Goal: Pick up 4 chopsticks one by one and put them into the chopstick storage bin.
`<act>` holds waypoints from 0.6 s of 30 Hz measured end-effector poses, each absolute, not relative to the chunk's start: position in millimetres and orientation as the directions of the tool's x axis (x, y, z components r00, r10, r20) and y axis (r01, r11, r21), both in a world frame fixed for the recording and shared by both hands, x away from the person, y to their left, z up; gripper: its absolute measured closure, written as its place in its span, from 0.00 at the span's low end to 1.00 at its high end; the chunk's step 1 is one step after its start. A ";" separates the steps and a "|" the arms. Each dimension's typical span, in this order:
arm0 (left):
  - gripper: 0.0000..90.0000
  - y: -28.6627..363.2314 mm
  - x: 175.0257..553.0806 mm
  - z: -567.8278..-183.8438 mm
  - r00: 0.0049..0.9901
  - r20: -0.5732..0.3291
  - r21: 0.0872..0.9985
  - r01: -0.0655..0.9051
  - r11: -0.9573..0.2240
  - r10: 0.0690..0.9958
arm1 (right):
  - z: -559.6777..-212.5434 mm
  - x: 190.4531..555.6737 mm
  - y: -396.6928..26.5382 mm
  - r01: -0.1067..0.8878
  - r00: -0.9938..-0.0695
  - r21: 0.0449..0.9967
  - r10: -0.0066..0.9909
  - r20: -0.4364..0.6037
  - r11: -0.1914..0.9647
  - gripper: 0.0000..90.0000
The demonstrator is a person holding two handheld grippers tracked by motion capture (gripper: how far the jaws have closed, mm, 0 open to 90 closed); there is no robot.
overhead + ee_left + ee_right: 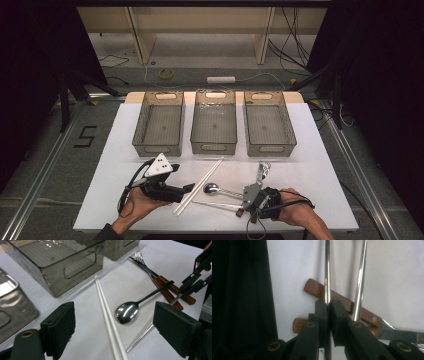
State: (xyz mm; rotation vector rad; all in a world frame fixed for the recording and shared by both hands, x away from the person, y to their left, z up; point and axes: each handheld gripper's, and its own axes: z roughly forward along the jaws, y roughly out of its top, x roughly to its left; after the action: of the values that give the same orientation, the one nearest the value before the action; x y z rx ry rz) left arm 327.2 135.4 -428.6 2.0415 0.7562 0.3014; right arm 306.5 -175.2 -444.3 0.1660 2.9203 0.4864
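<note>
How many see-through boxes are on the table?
3, in a row at the far side of the white table: the left box, the middle box, the right box. None seems hidden.

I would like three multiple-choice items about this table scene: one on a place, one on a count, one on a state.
1. Where do the white chopsticks lie?
A. on a plate
B. on the table, beside the spoon
C. across a cup

2. How many grey bins stand at the far side of the table?
A. two
B. three
C. five

3. How are the right tongs?
A. shut on a thin metal rod
B. wide open over nothing
C. shut on a cloth

Right letters:
1 B, since the left gripper view shows them flat on the white top next to the spoon's bowl.
2 B, since the high view shows three in a row.
3 A, since the right gripper view shows both pads pressed on the rod.
</note>
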 end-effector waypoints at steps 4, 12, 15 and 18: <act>0.20 124.3 324.1 -431.3 0.808 -0.064 0.814 0.382 -0.437 0.586 | -439.3 305.5 -176.8 0.066 -0.976 0.343 0.131 -0.171 0.937 0.95; 0.20 110.9 321.3 -435.7 0.839 -0.072 0.801 0.371 -0.469 0.540 | -431.0 305.1 -178.1 0.056 -0.976 0.378 0.131 -0.175 0.924 0.95; 0.21 105.5 320.5 -437.5 0.848 -0.069 0.793 0.365 -0.487 0.525 | -427.6 306.4 -177.7 0.065 -0.975 0.400 0.145 -0.171 0.914 0.95; 0.21 98.7 319.1 -439.3 0.864 -0.059 0.787 0.349 -0.509 0.500 | -424.8 306.8 -175.8 0.066 -0.973 0.409 0.150 -0.177 0.910 0.95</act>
State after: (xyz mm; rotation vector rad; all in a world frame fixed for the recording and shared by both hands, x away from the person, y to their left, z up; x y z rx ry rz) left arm 319.1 98.7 -439.3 2.1563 0.6125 0.2196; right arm 306.8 -175.8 -424.8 0.1640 2.8677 0.6039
